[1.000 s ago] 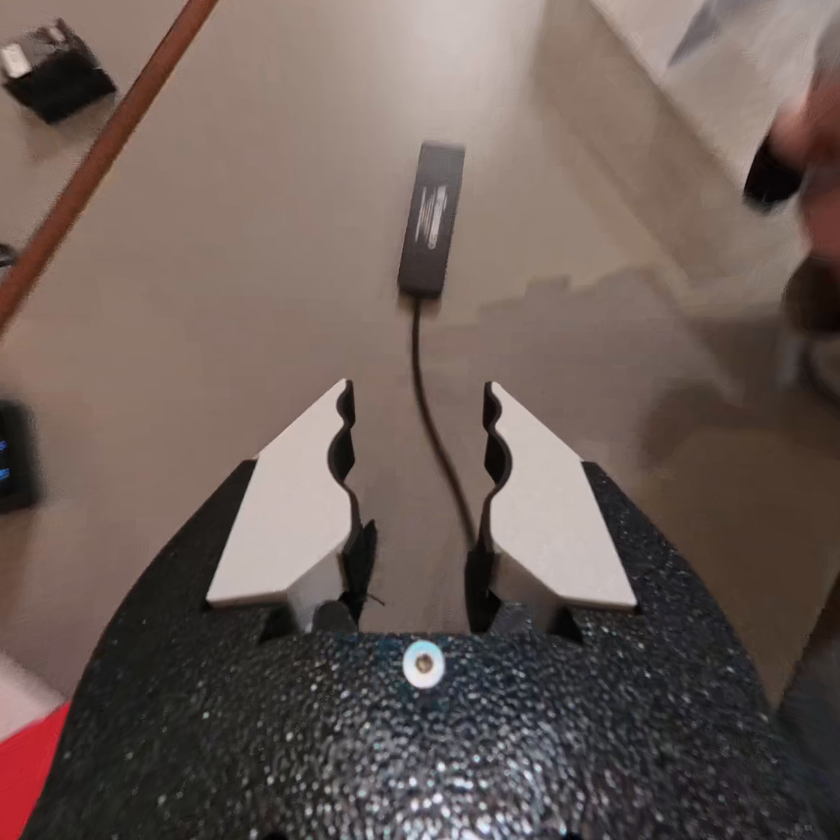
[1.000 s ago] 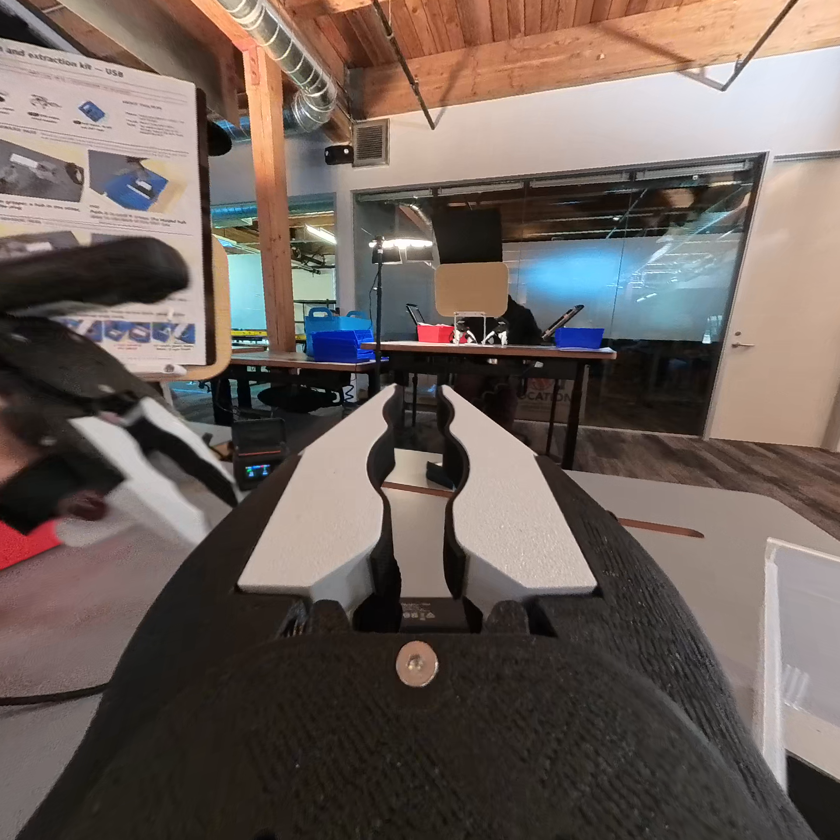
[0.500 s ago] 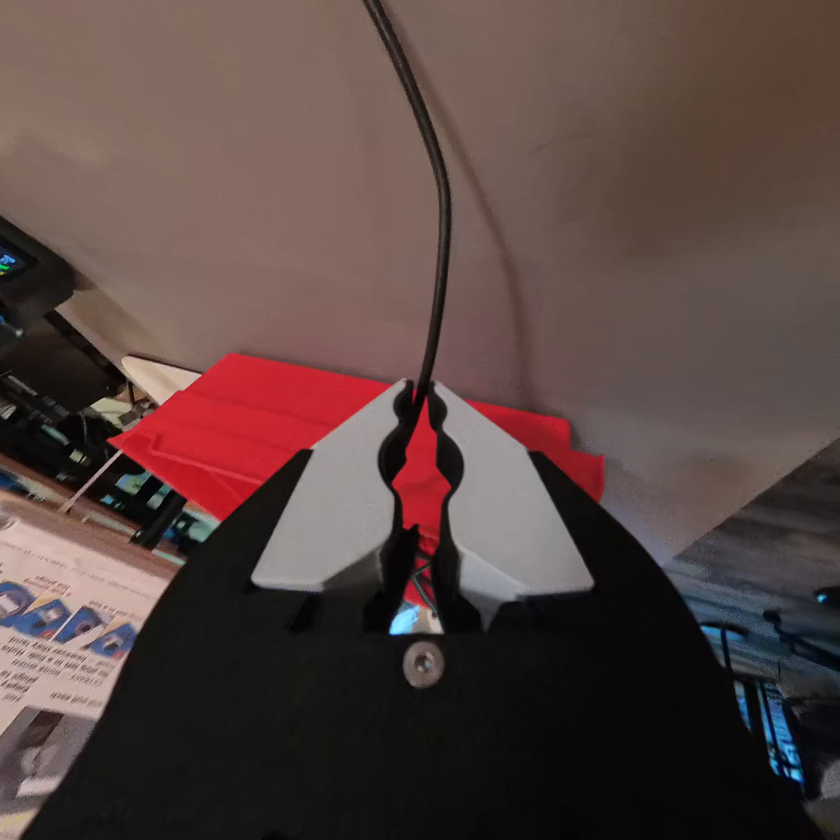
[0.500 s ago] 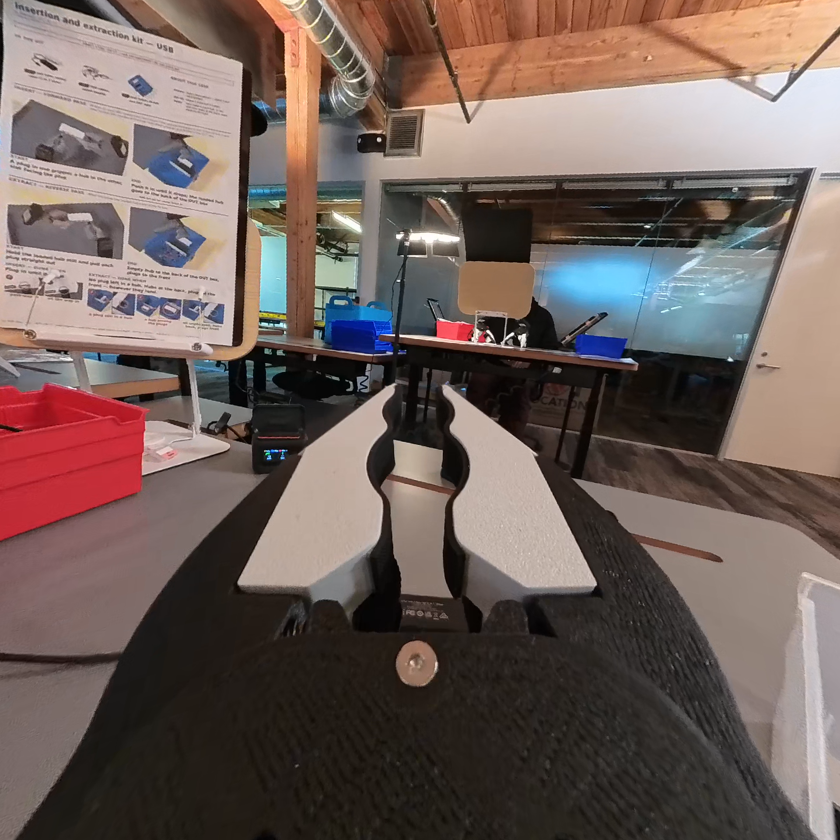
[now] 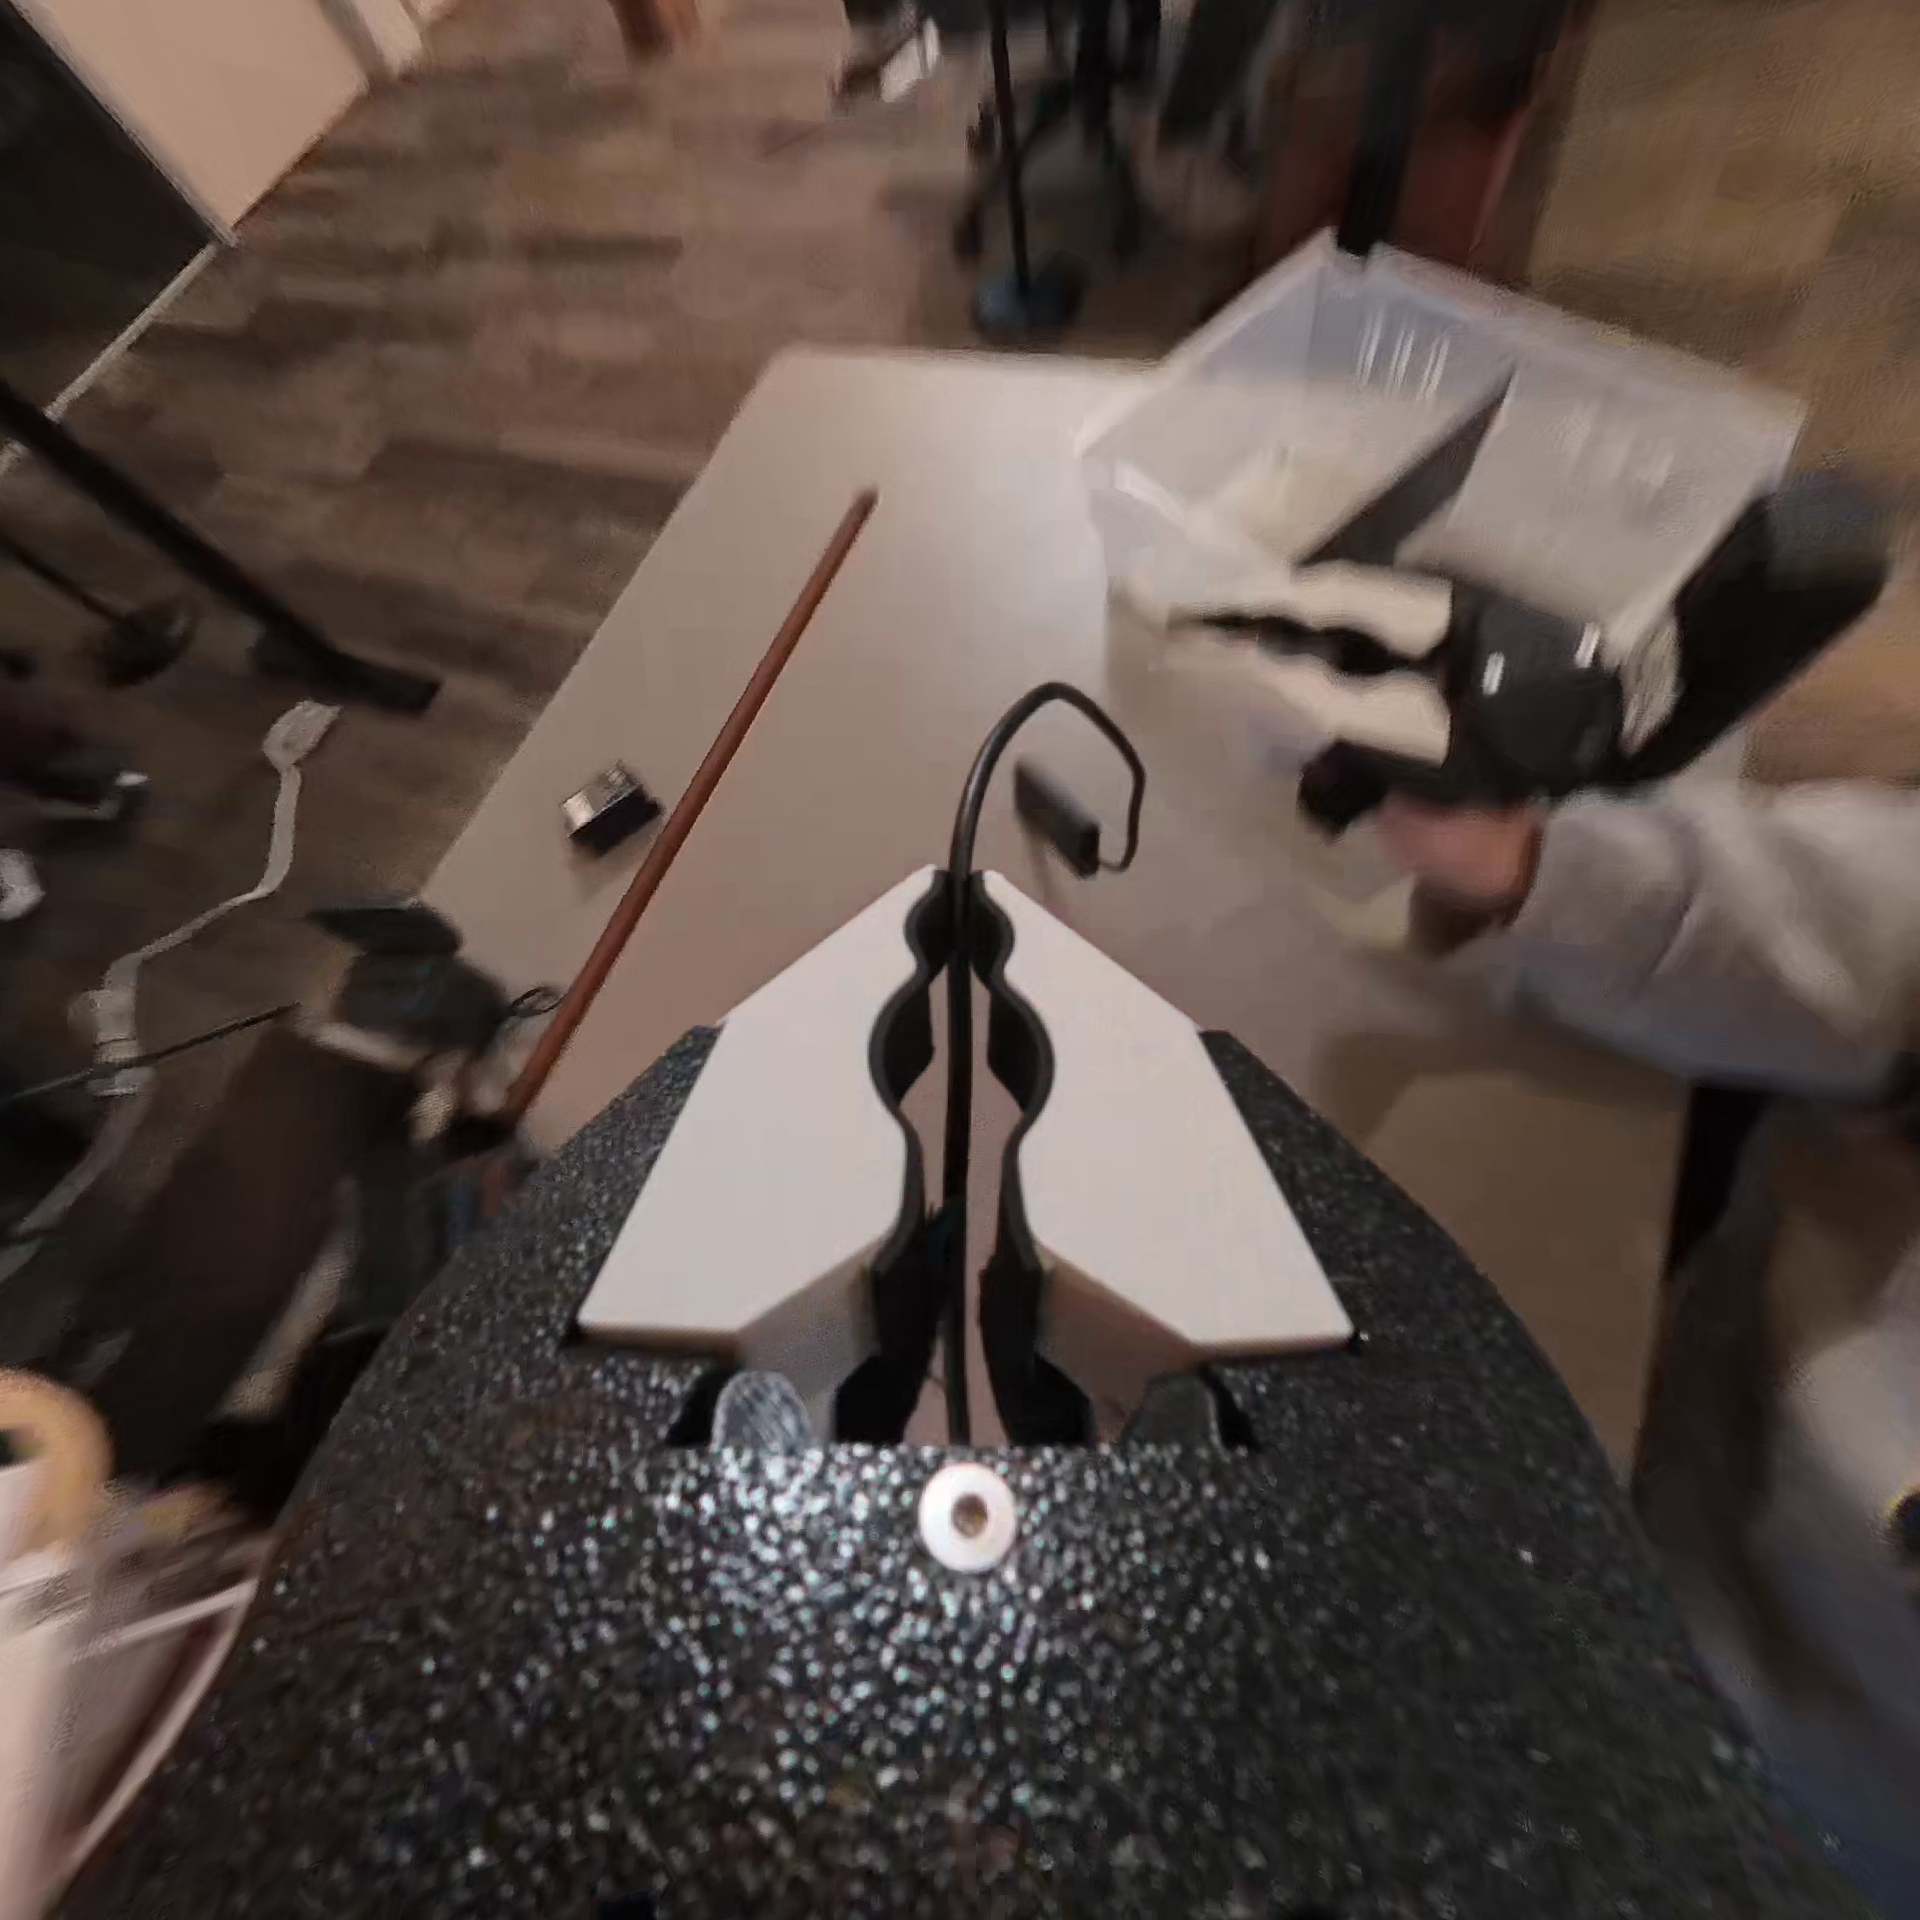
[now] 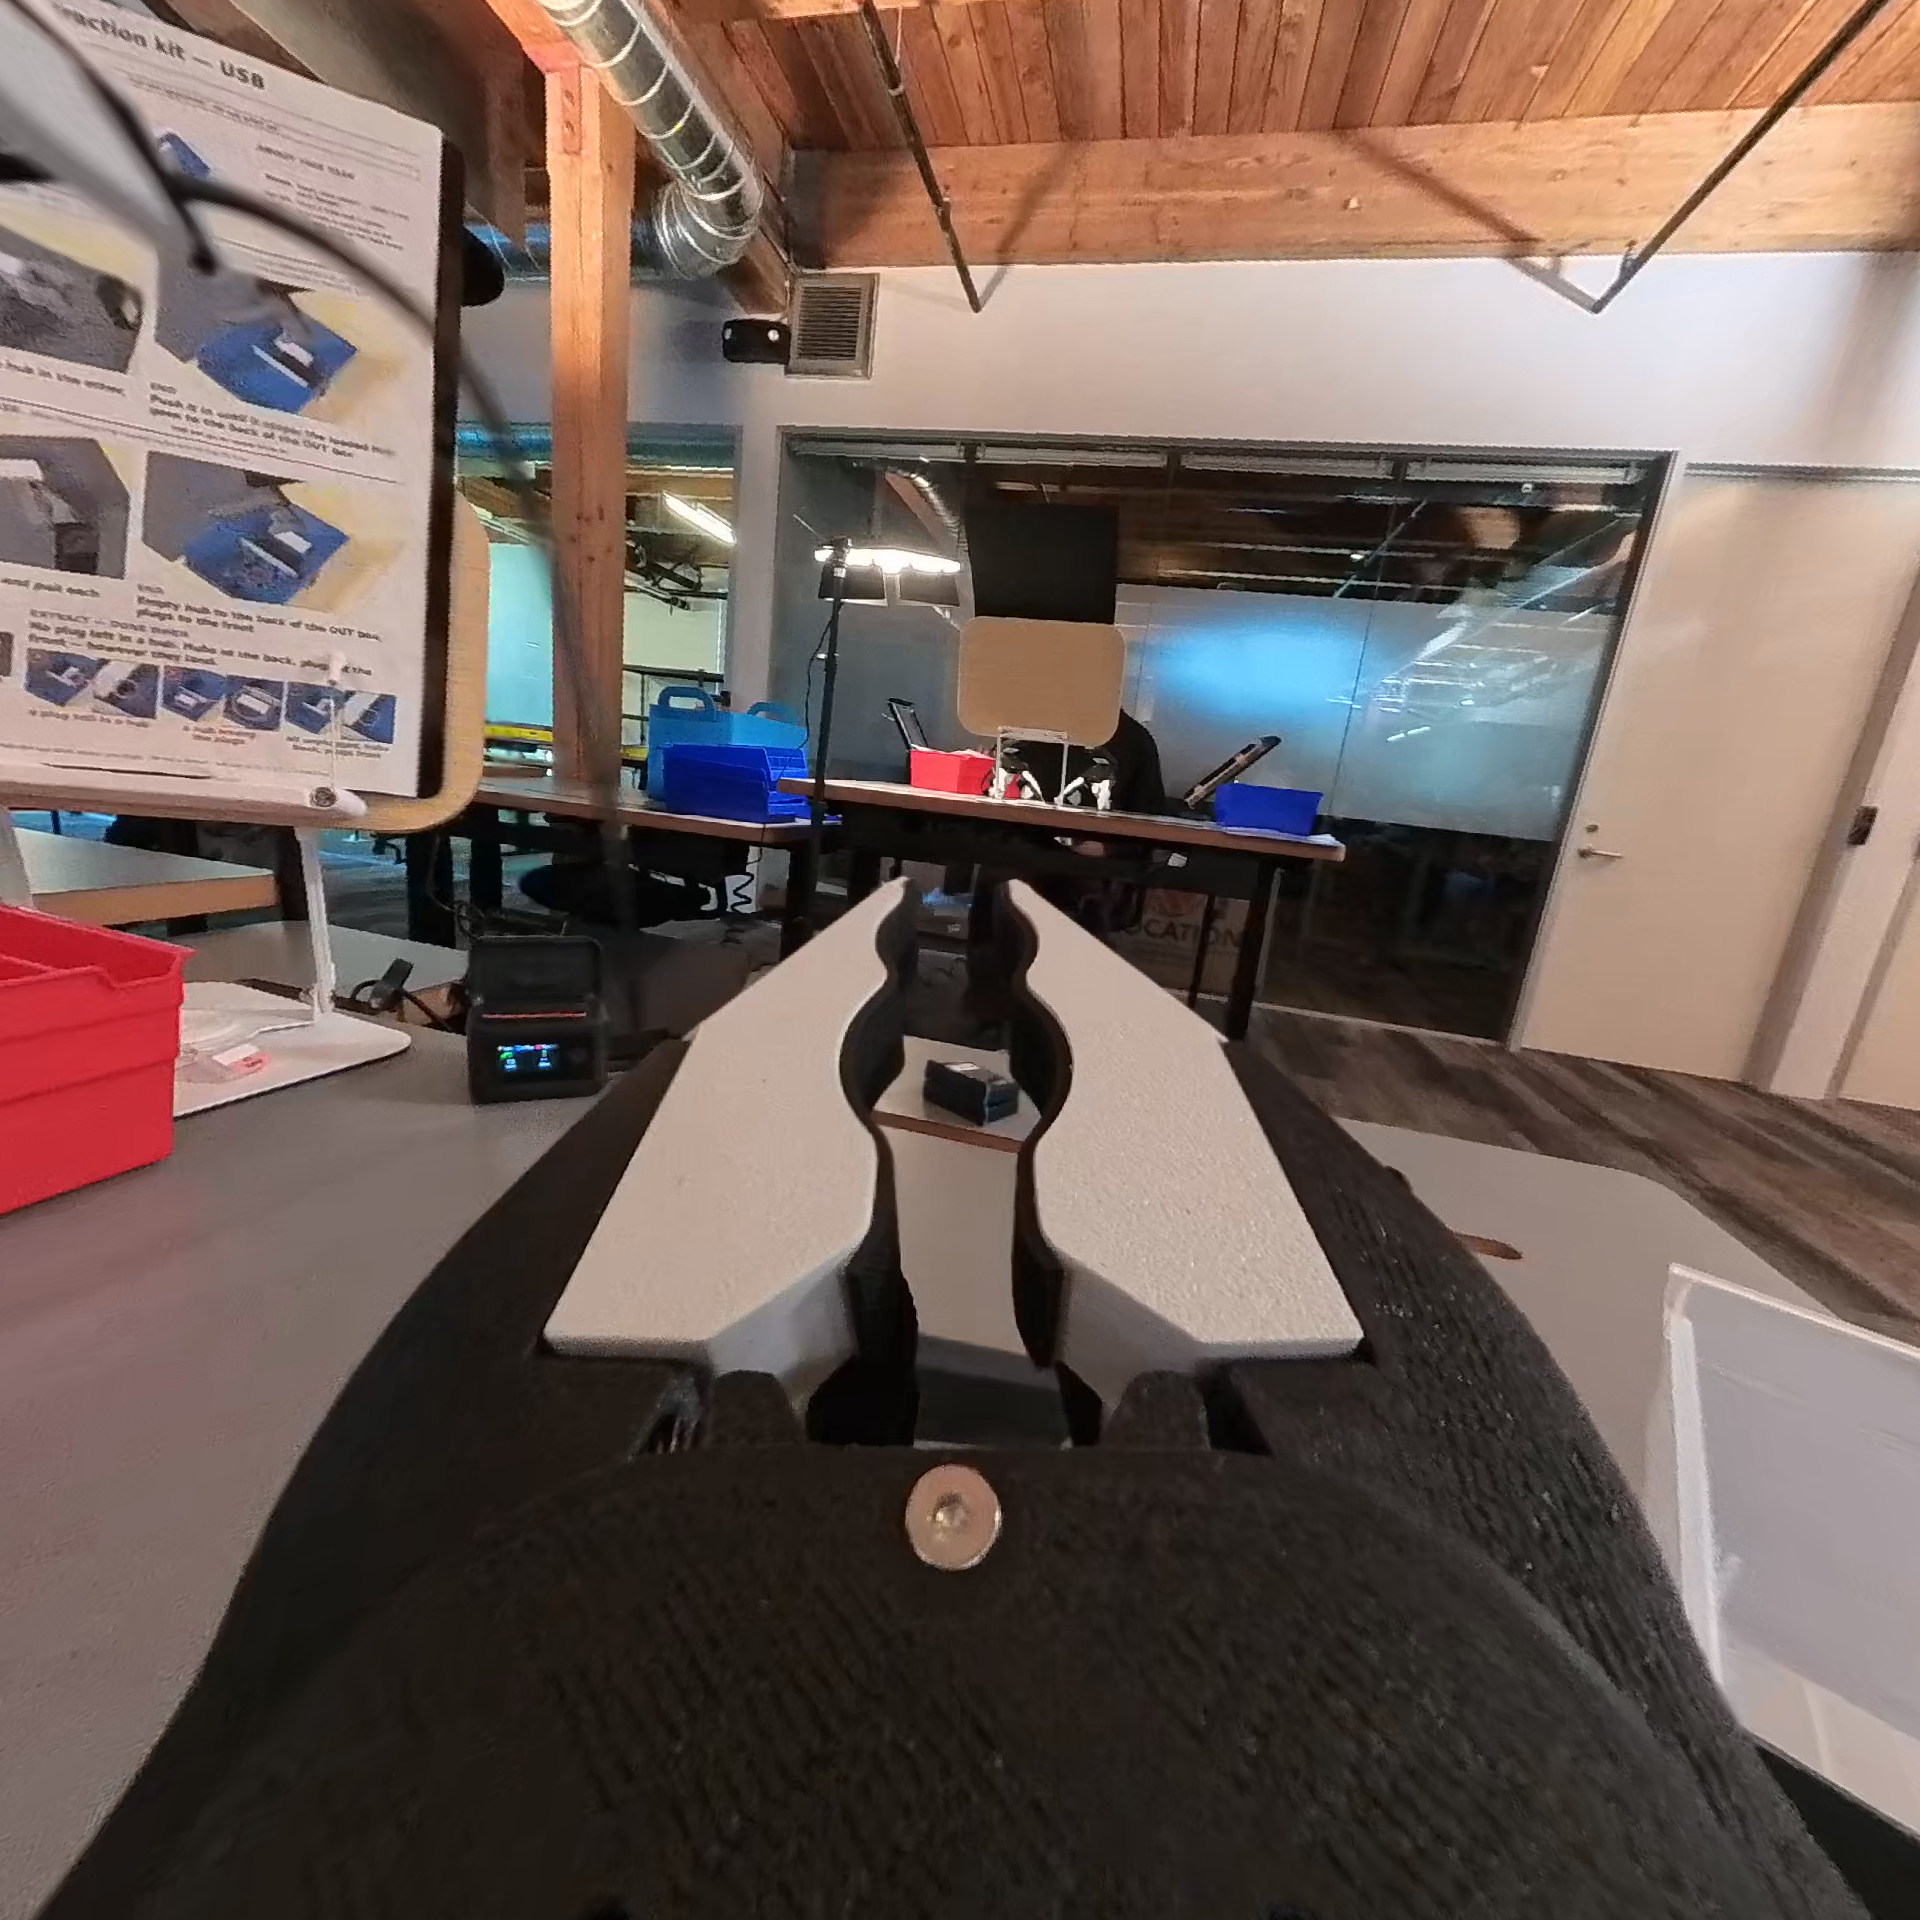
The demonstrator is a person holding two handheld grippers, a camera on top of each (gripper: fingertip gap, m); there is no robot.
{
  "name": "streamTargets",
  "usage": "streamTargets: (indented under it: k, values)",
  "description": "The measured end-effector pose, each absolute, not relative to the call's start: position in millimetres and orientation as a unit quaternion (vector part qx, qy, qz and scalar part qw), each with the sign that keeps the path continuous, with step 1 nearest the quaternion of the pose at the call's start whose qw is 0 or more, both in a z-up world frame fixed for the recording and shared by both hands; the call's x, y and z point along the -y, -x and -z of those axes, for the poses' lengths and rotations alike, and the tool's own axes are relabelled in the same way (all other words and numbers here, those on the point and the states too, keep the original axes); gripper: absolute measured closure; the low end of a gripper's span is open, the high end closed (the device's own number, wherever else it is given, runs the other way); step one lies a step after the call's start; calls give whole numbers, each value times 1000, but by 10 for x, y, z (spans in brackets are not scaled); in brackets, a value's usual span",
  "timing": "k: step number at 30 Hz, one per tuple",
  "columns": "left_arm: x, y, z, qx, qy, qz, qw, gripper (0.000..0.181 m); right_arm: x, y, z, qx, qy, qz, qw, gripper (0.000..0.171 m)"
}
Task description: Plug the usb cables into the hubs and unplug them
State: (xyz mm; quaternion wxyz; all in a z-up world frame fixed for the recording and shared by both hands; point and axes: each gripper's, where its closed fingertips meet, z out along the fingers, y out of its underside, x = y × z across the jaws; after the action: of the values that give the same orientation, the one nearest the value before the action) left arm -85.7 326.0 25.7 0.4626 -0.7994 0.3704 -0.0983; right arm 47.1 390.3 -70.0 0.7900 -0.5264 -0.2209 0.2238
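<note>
In the left wrist view, my left gripper (image 5: 961, 883) is shut on a thin black USB cable (image 5: 956, 1039) and is held high above the grey table (image 5: 935, 582). The cable arcs out past the fingertips and down to a dark USB hub (image 5: 1055, 821) at the table; I cannot tell if the hub is lifted. The view is blurred. My right gripper (image 6: 958, 894) sits low over the table with its jaws a narrow gap apart and nothing visible between them. It also shows in the left wrist view (image 5: 1226, 623), held by a hand. The cable (image 6: 203, 244) hangs blurred at upper left.
A clear plastic bin (image 5: 1455, 416) stands at the table's right (image 6: 1787, 1507). A small black box (image 6: 971, 1091) lies by a brown strip (image 5: 717, 769). At the left are a red bin (image 6: 73, 1081), a black device with a screen (image 6: 535, 1039) and an instruction sheet on a stand (image 6: 208, 416). Some 20 centimeters of space lies between my two pairs of fingers.
My left gripper went from open above the cable to shut on it, then swung and rose, drawing the cable up. My right gripper has barely moved and keeps the same narrow gap.
</note>
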Motion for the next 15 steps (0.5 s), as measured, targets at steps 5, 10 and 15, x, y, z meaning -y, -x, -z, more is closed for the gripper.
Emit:
streamTargets:
  k: [5, 10, 15]
  values:
    - [-3626, 994, 239, -258, 822, 180, 474, 181, -3894, -465, 699, 226, 522, -208, 796, 160]
    - [-3673, 1317, 910, -185, 855, 210, 437, 176, -3873, -401, 729, 246, 519, -187, 797, 161]
    - [-3268, 1933, 561, -191, 847, 117, 481, 93, -3836, -372, 713, 254, 511, -180, 801, 160]
